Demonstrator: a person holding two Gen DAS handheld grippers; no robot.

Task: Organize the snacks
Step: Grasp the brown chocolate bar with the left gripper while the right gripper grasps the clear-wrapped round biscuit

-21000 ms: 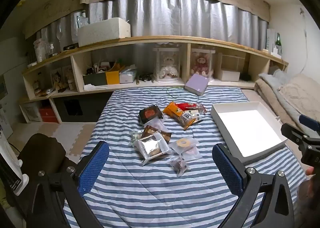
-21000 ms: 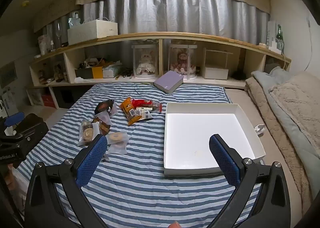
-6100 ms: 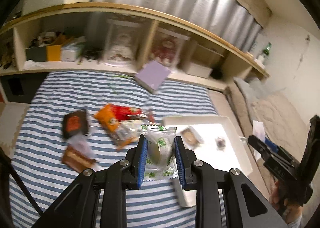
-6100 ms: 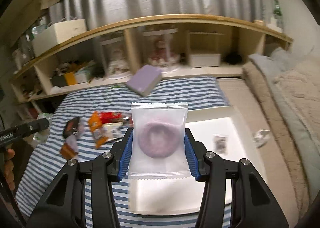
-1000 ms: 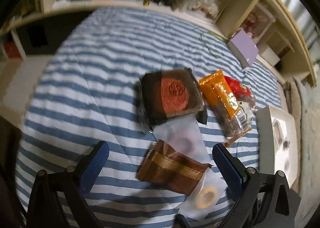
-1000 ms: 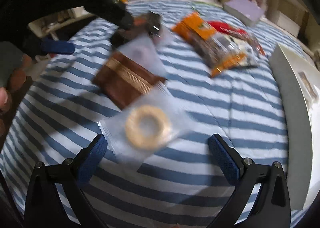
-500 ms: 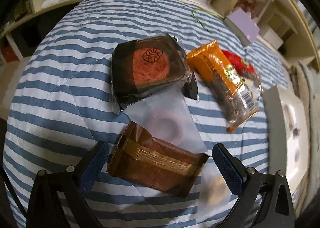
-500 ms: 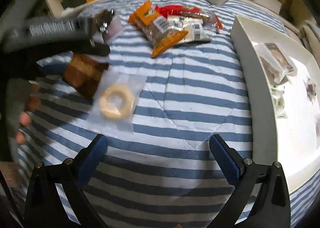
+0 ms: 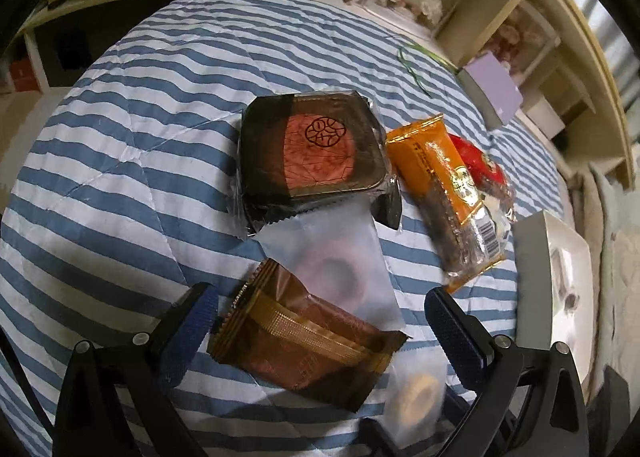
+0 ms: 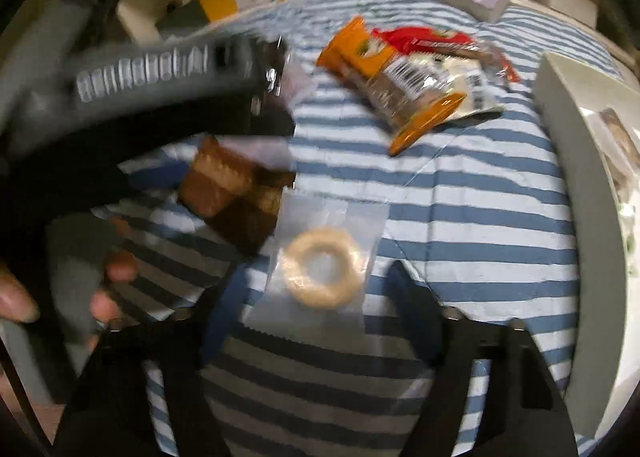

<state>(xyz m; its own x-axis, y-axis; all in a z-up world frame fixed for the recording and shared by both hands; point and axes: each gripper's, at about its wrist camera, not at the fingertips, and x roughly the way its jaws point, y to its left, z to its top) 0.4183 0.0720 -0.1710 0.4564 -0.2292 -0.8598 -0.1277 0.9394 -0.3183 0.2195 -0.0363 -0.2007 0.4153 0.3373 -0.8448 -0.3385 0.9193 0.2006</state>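
Between the closing right gripper [image 10: 316,297] lies the ring-biscuit packet [image 10: 320,269]; left gripper [image 9: 320,313] open.

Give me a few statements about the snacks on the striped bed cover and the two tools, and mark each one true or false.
1. The brown wrapper lies between the left tool's open fingers. True.
2. The ring biscuit bag already sits in the white tray. False: it lies on the striped cover, between the right tool's closing fingers.
3. The orange packet lies right of the dark square pastry box in the left wrist view. True.
4. The white tray is empty. False: several packets lie in it.
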